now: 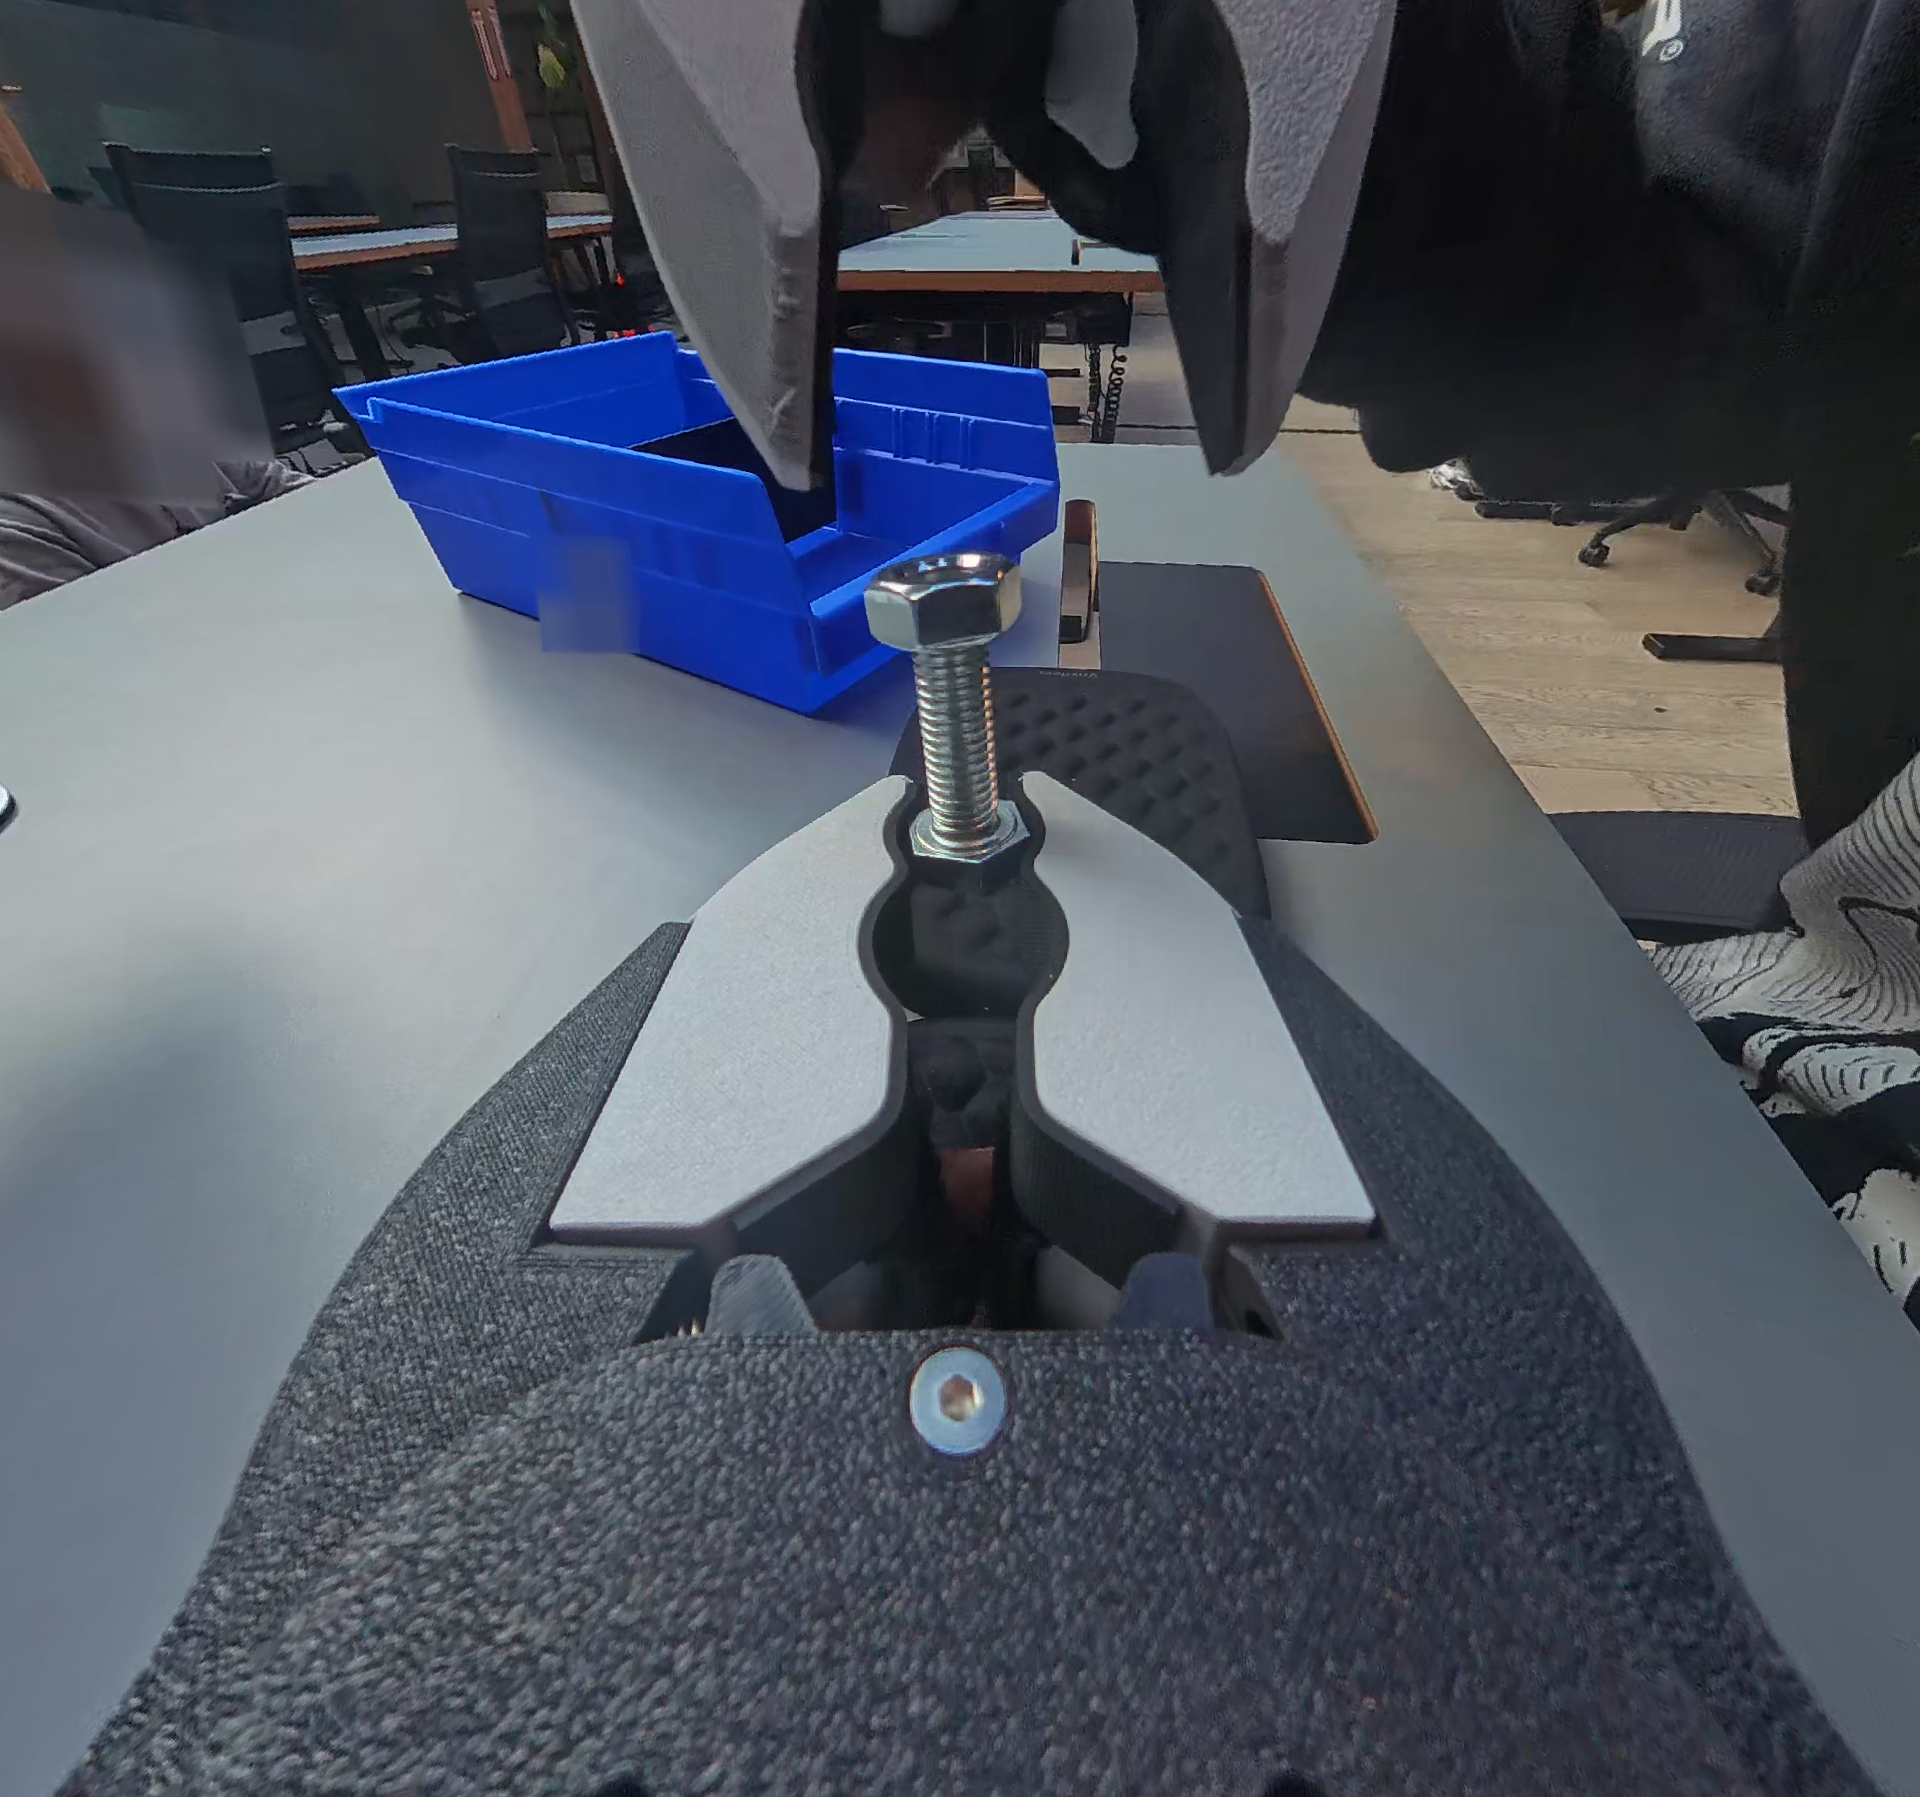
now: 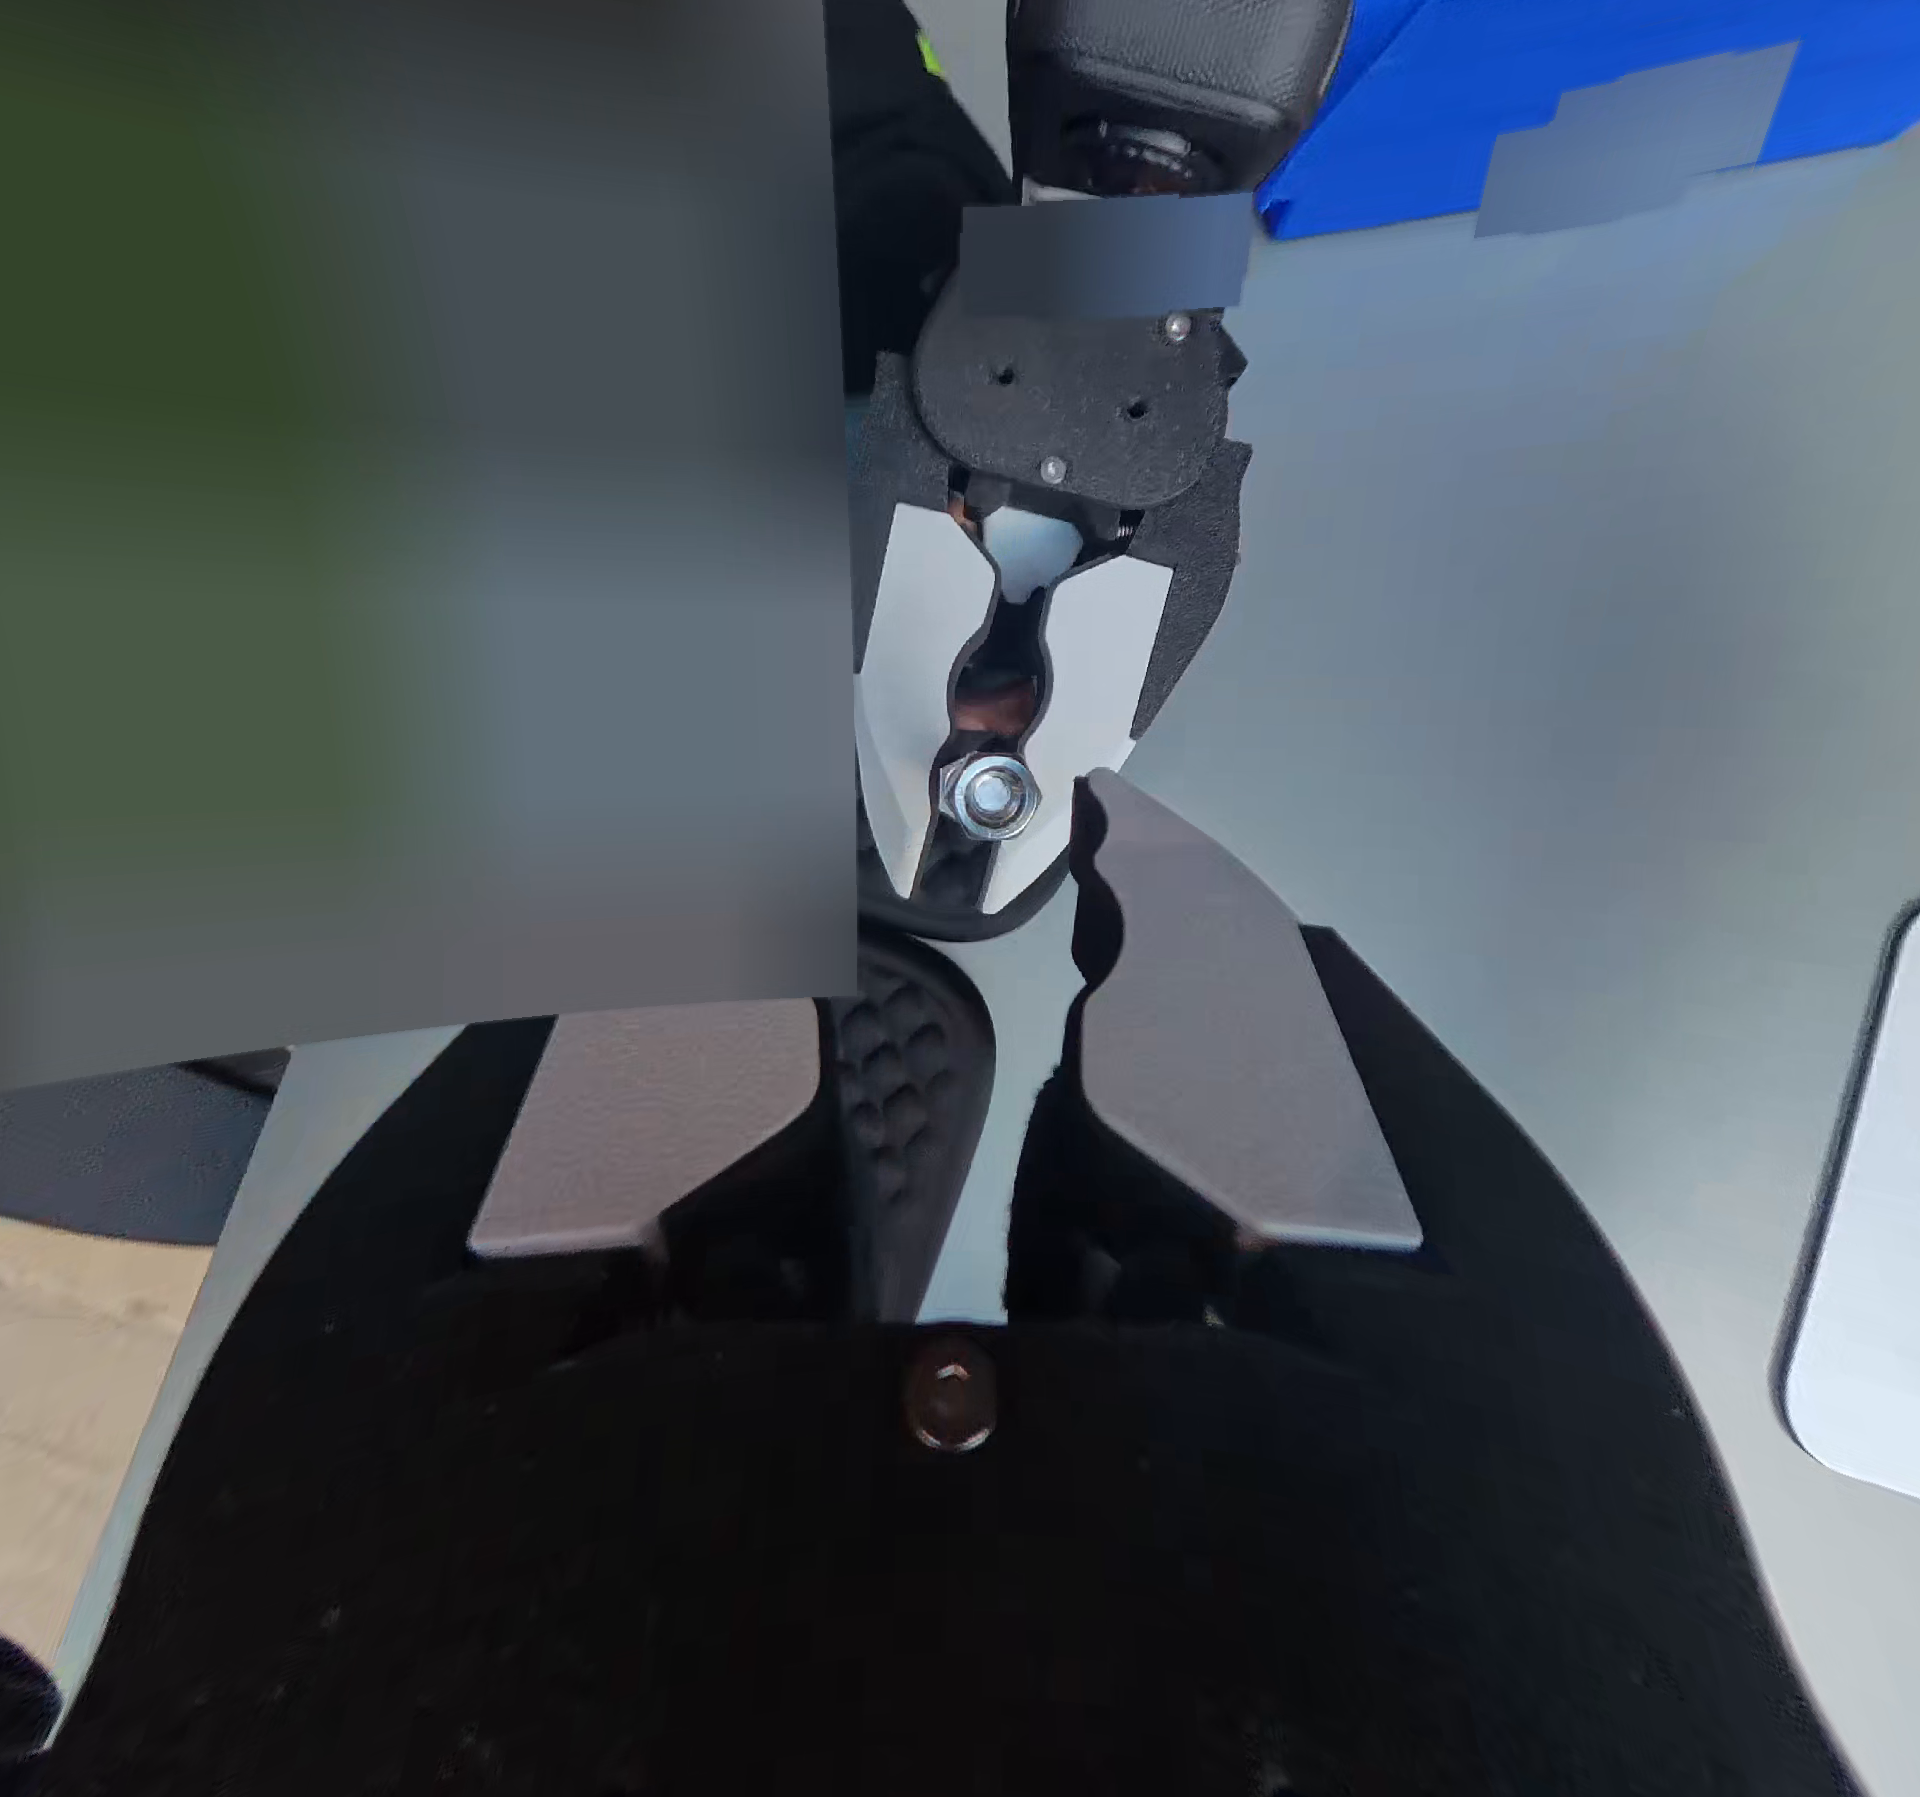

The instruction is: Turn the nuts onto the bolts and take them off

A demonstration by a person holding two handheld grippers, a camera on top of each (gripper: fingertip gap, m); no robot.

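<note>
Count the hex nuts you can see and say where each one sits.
1. The hex nut sits low on the upright bolt, clamped between the left claw tips. More may lie hidden inside the blue bin.

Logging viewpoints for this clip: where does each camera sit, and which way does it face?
Left wrist view: on the left gripper, level over the table; its jaws clamp the nut on the upright bolt.
Right wrist view: on the right gripper, open, facing down.
Shared: bolt, nut, both grippers, blue bin.
</note>
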